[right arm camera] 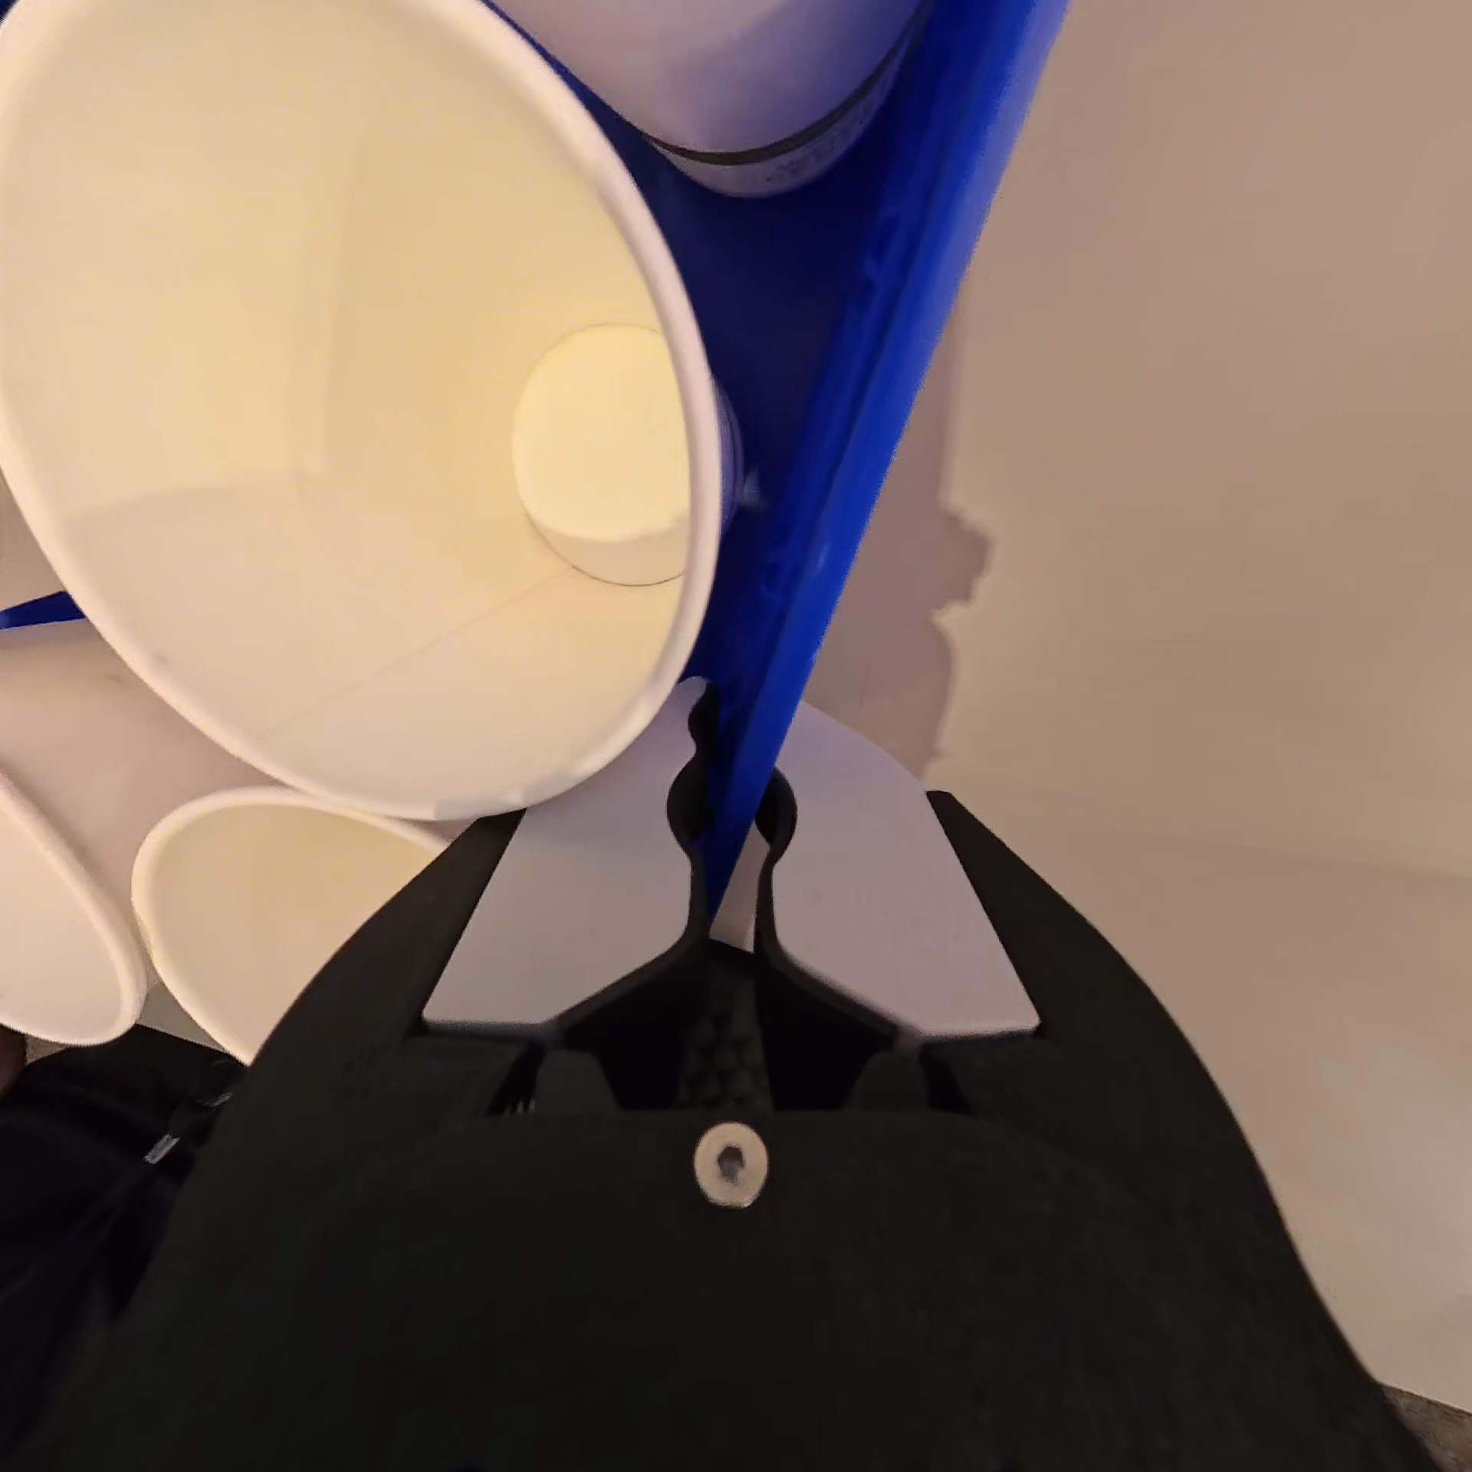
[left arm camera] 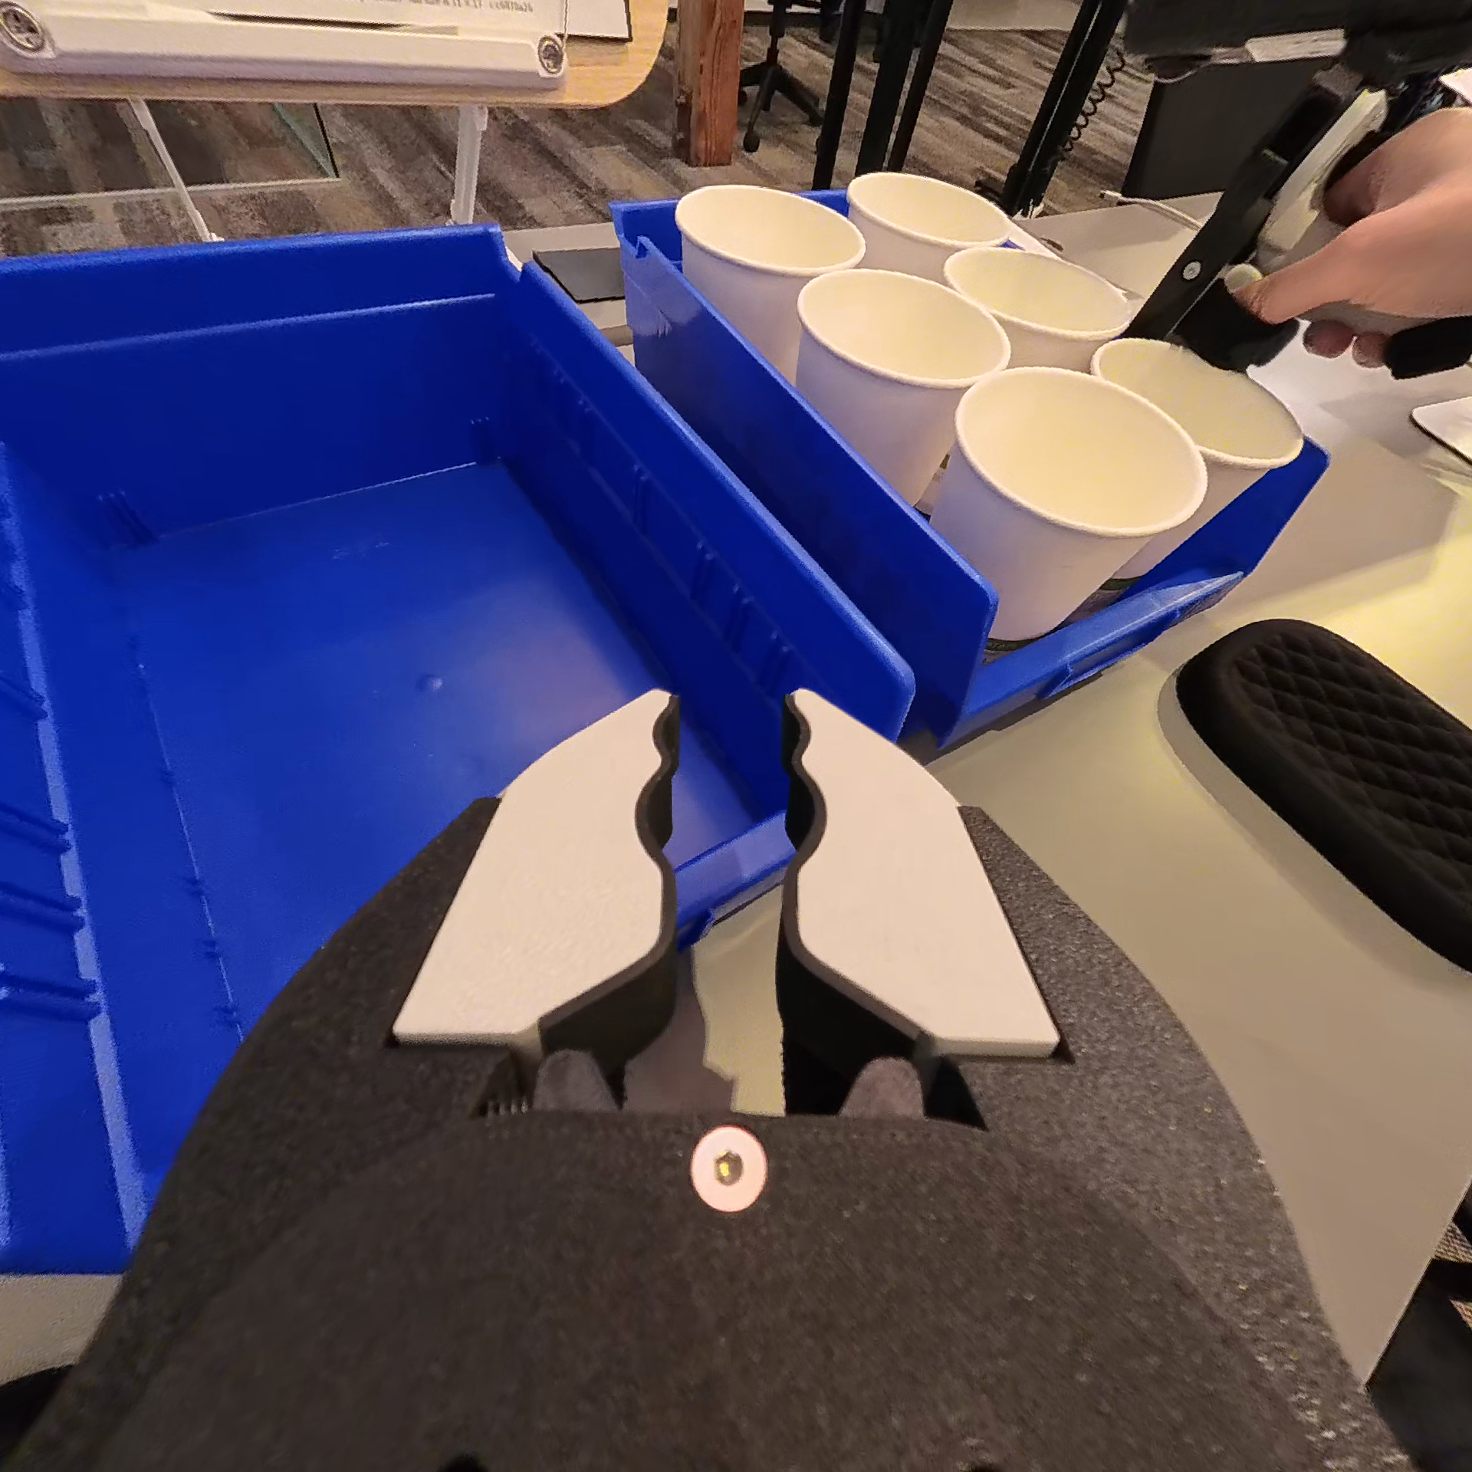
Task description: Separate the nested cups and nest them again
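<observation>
R gripper [right arm camera: 737, 804] jaws clenched on the side wall of the cup bin [right arm camera: 868, 334], wall edge pinched between them, no cup in grip. L gripper [left arm camera: 731, 761] jaws parted, nothing between them, hovering over the near corner of the empty blue bin [left arm camera: 334, 605].

Paper cups [left arm camera: 900, 374]: six white ones visible standing in the narrower blue bin, to the right of the empty one, on the counter [left arm camera: 1242, 900]. All separated, none nested that I can see. Mouths up, bases down, long axis roughly vertical w/ slight lean; nearest cup [right arm camera: 334, 382] sits right by the pinched wall.

Risks, my read:
- R pulls or lifts on the wall → bin tips or skids, cups are light + tall, they topple into each other.
- Cup rim is just beside the R jaws; a sideways move dents or knocks it.
- Re-nesting: cups packed tight, gripping one prob bumps neighbours; squeezing too hard ovals the rim, then it won't drop into the next.
- L gripper is well apart from the cups, can't steady anything yet.
</observation>
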### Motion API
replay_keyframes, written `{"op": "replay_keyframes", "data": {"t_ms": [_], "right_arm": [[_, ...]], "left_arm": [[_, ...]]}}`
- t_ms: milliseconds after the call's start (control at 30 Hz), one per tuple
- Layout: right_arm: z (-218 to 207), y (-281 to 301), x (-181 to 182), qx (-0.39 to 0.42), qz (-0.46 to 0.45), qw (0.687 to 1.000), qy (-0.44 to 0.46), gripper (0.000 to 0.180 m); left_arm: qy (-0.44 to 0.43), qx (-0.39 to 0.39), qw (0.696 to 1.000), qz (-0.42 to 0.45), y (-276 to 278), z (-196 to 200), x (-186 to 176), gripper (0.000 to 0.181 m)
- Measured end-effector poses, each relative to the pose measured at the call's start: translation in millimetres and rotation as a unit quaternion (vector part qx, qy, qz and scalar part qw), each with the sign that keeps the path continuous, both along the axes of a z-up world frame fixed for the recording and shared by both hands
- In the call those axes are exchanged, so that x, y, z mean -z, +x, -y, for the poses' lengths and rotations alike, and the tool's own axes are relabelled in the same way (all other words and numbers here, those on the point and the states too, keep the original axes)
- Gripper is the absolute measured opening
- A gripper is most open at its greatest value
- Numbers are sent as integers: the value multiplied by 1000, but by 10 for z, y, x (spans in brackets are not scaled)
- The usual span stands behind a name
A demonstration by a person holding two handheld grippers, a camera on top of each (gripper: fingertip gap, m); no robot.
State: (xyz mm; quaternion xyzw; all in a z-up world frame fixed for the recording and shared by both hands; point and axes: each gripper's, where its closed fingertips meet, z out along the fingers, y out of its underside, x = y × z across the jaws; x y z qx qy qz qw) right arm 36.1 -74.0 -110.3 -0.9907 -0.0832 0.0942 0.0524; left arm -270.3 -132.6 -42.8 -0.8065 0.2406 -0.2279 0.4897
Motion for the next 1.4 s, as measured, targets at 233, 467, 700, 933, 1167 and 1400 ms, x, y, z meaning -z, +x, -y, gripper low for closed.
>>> {"op": "replay_keyframes", "data": {"t_ms": [233, 467, 700, 933, 1167, 1400], "right_arm": [[-18, 87, 2, 31, -26, 999, 2, 5], [21, 206, 4, 38, -37, 999, -3, 5], [133, 256, -14, 34, -50, 998, -22, 4], [201, 213, -155, 14, -51, 997, -50, 4], [149, 180, -586, 4, -13, 999, -39, 4], [33, -105, -1343, -14, 19, 1000, -17, 4]], "left_arm": [[6, -4, 1000, -5, -95, 40, -41, 23], [14, -23, 1000, -4, -409, 114, -119, 23], [14, -51, 999, -9, -890, 245, -138, 23], [23, -96, 995, -7, -1417, 431, -140, 23], [34, -133, 990, 9, -1853, 549, -208, 23], [41, -153, 987, 31, -2157, 605, -248, 23]]}}
